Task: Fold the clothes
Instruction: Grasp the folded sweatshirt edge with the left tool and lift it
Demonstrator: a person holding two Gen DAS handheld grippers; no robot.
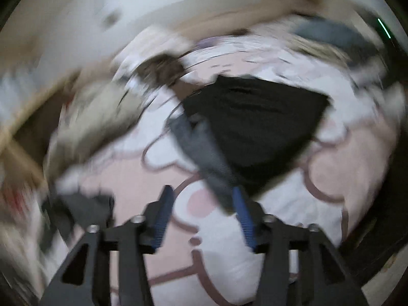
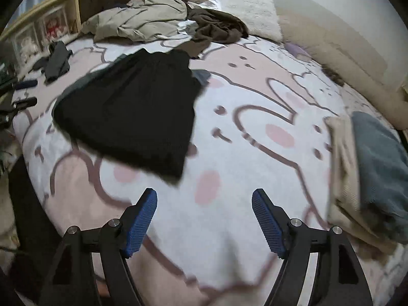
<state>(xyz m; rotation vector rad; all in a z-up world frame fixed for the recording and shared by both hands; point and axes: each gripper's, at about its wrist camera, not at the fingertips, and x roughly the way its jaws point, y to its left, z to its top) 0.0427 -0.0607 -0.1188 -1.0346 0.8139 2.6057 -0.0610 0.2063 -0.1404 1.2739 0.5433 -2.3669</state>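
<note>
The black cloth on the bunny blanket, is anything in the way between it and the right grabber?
No. In the right wrist view only bare bunny blanket lies between the open right gripper and the black cloth. The folded stack sits off to the side, out of the way.

Both wrist views angled down, near bed [image 2: 229,229], sharing black garment [image 2: 132,107]

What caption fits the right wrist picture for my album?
Open right gripper above the bunny-print bedspread, with a flat black garment ahead.
</note>
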